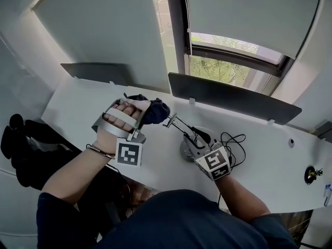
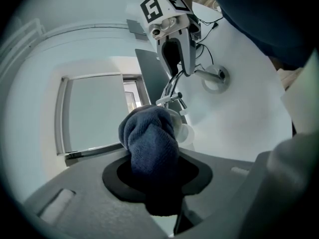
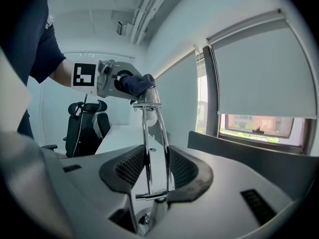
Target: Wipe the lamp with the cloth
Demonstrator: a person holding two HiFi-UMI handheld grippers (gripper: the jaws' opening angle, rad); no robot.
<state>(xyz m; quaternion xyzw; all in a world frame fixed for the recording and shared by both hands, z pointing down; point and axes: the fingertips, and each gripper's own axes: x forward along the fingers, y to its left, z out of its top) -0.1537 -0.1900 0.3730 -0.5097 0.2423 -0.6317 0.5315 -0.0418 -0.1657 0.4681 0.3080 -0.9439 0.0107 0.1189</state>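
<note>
A chrome desk lamp [image 1: 179, 127] stands on a round base [image 1: 185, 150] on the white desk [image 1: 270, 170]. My left gripper [image 1: 146, 113] is shut on a dark blue cloth [image 1: 155, 110], which bulges out between its jaws [image 2: 152, 143]. The cloth [image 3: 134, 83] rests against the top of the lamp head [image 3: 149, 97]. My right gripper [image 1: 199, 139] is shut on the lamp's two thin chrome arm rods [image 3: 154, 153], just above the base, with a pad against each side. In the left gripper view the lamp head [image 2: 174, 101] sits just past the cloth.
A black office chair [image 1: 21, 149] stands left of the desk. Grey divider panels [image 1: 233, 97] line the desk's far edge below a window. A black cable [image 1: 233, 139] coils beside the lamp base. A small brass fitting [image 1: 311, 174] sits at the right.
</note>
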